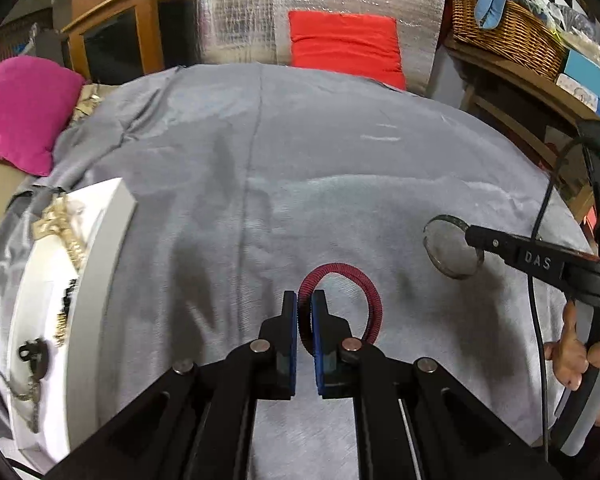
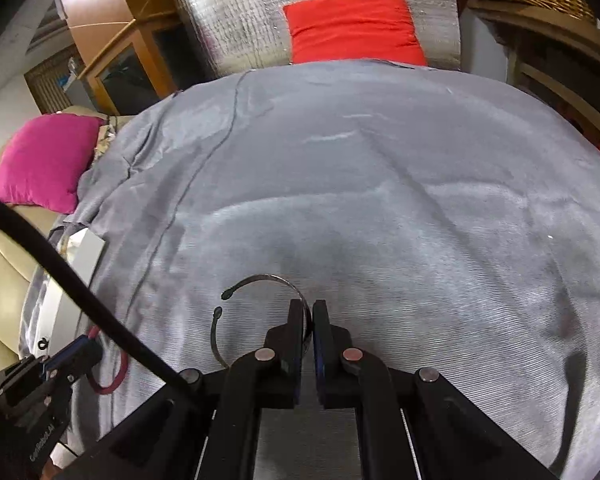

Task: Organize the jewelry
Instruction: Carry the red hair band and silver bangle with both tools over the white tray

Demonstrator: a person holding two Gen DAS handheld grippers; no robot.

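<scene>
My left gripper (image 1: 304, 300) is shut on a dark red wrapped bangle (image 1: 370, 296), which loops out to the right over the grey cloth (image 1: 260, 180). My right gripper (image 2: 309, 310) is shut on a thin dark open metal bangle (image 2: 260, 279), which curves out to the left. That gripper also shows in the left wrist view (image 1: 466, 236), holding the thin bangle (image 1: 432, 250) at the right. The red bangle (image 2: 118, 376) and left gripper (image 2: 86, 354) show at lower left in the right wrist view. A white jewelry box (image 1: 100, 280) at the left holds gold pieces (image 1: 62, 228) and a dark chain piece (image 1: 34, 354).
A pink cushion (image 1: 20, 108) lies at the far left, a red cushion (image 1: 344, 46) against silver foil at the back. A wicker basket (image 1: 504, 32) sits on a wooden shelf at the back right. A black cable (image 2: 80, 284) crosses the right wrist view's left side.
</scene>
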